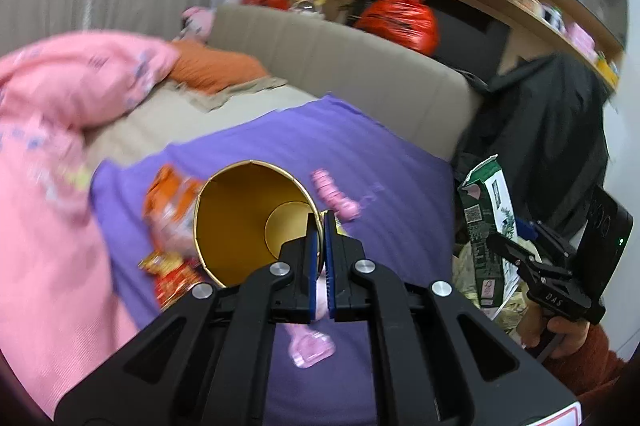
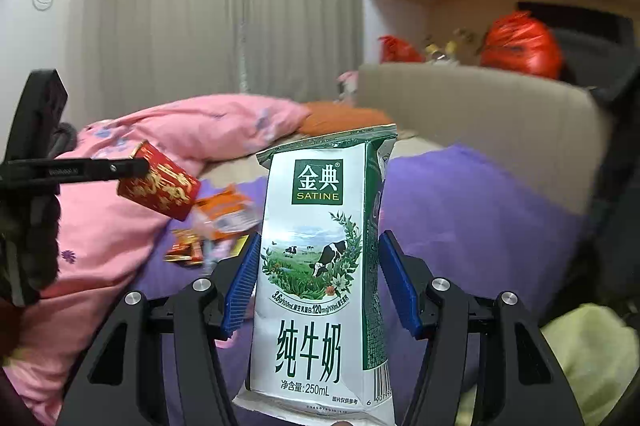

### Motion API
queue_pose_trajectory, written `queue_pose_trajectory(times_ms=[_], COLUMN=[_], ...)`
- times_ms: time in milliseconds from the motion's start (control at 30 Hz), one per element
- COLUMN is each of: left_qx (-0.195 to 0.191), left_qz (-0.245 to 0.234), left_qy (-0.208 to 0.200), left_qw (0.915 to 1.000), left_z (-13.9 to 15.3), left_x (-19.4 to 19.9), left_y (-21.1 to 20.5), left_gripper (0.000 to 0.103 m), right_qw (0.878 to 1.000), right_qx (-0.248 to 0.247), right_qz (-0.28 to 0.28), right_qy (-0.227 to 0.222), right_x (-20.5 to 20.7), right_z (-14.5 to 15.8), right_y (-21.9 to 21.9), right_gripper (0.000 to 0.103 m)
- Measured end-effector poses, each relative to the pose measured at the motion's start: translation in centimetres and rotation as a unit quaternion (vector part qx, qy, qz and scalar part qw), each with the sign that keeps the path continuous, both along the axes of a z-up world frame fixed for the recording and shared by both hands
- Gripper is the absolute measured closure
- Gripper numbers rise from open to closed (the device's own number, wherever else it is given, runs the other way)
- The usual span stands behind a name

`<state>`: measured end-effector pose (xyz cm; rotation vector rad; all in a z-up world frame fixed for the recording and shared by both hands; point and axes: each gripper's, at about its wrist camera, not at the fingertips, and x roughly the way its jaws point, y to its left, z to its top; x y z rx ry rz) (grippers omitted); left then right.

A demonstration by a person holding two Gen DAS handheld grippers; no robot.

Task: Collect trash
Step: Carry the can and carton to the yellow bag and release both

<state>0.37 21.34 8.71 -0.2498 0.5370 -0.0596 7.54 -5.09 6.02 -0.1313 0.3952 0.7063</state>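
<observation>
We clamp the left gripper (image 1: pixel 319 222) on the cup (image 1: pixel 240 222) rim; the right gripper (image 2: pixel 318 274) pinches the milk carton (image 2: pixel 320 266), wrappers (image 2: pixel 208 226) at ten o'clock.

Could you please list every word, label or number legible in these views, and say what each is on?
Milk carton:
"金典"
"SATINE"
"纯牛奶"
"净含量:250mL"
Its nutrition line and barcode digits: too small.
Red cup: gold characters, blurred.
Right claw: "DAS" on its body.
Orange wrapper: blurred.

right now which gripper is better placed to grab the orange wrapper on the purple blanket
Neither is free. The left gripper pinches the red cup hanging just above the orange wrapper, so it is nearer; the right gripper carries the milk carton.
</observation>
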Motion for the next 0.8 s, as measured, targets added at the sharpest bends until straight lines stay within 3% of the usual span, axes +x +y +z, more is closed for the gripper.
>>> queue_pose_trajectory(times_ms=[200,400,633,800], left_qx=[0.051,0.072,0.043,0.012], left_qz=[-0.085,-0.196,-0.300,-0.342], left_qy=[-0.015,-0.026,-0.002,0.045], left_qw=[0.9950,0.9776,0.9529,0.9387], left_z=[3.0,3.8,1.9,-1.4], left_x=[3.1,5.5,9.0,11.8], left_y=[-9.9,-21.1,-30.5,-34.7], left_gripper=[0.100,0.100,0.100,0.100], right_qw=[0.997,0.988,0.976,0.972], right_qx=[0.018,0.020,0.029,0.056], right_qz=[-0.071,-0.137,-0.209,-0.224], right_qy=[-0.040,-0.067,-0.059,-0.042], right_x=[-0.3,-1.2,-1.1,0.1], right_z=[2.4,3.2,2.7,1.2], right_y=[-9.5,-17.8,-26.4,-28.8], right_gripper=[0.047,0.047,0.047,0.047])
